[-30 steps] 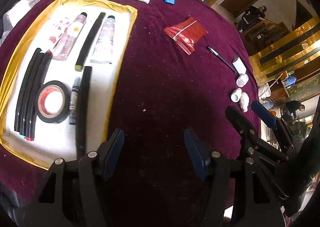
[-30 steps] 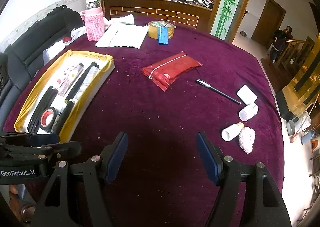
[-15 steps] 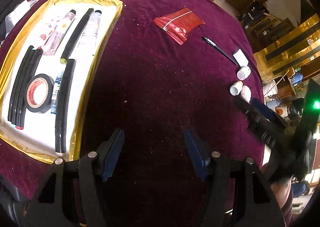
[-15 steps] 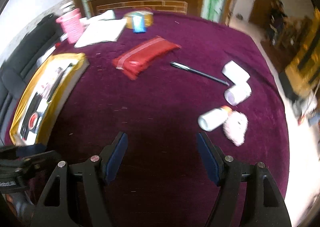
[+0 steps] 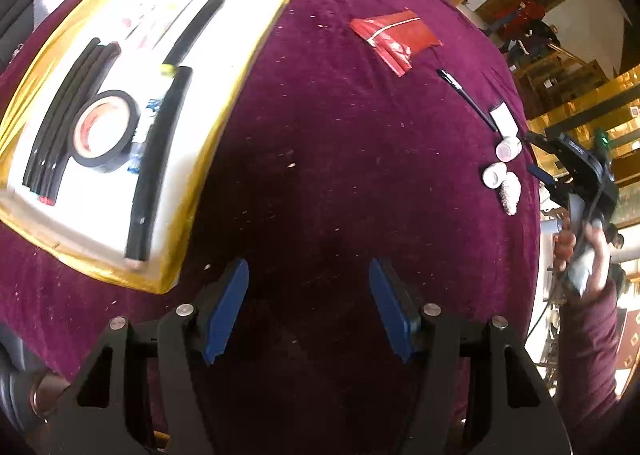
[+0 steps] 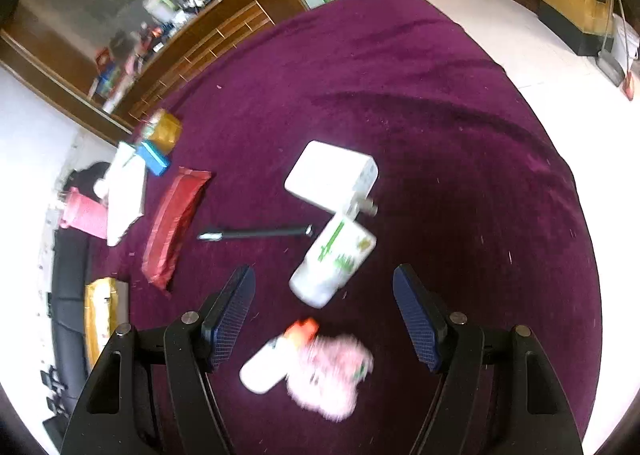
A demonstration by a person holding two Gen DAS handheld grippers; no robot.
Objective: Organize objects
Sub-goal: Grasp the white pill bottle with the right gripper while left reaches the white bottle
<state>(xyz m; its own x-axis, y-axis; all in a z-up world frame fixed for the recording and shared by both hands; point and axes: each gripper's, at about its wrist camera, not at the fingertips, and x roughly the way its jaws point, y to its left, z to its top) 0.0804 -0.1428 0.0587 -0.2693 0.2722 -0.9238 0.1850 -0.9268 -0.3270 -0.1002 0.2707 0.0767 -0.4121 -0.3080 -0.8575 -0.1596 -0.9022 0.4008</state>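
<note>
My left gripper [image 5: 308,303] is open and empty over bare purple cloth, just right of the gold-edged tray [image 5: 224,107] that holds black tubes, a tape roll [image 5: 105,131] and several pens. My right gripper [image 6: 324,315] is open and empty. It hangs above a white bottle with green print [image 6: 334,265], a smaller white bottle with an orange cap [image 6: 272,363] and a pink fluffy puff [image 6: 332,379]. A white box [image 6: 328,179] and a black pen [image 6: 256,233] lie just beyond. The right gripper also shows in the left wrist view [image 5: 536,155].
A red pouch [image 6: 174,223] lies left of the pen. A white notebook [image 6: 126,191], a blue box [image 6: 154,159], a yellow tape roll [image 6: 164,129] and a pink cup [image 6: 86,215] stand at the far side. The table's edge [image 6: 576,191] drops off at the right.
My right gripper has swung right and forward, from mid-table to above the bottles and puff. My left gripper has drifted slightly right, away from the tray. Both stay open.
</note>
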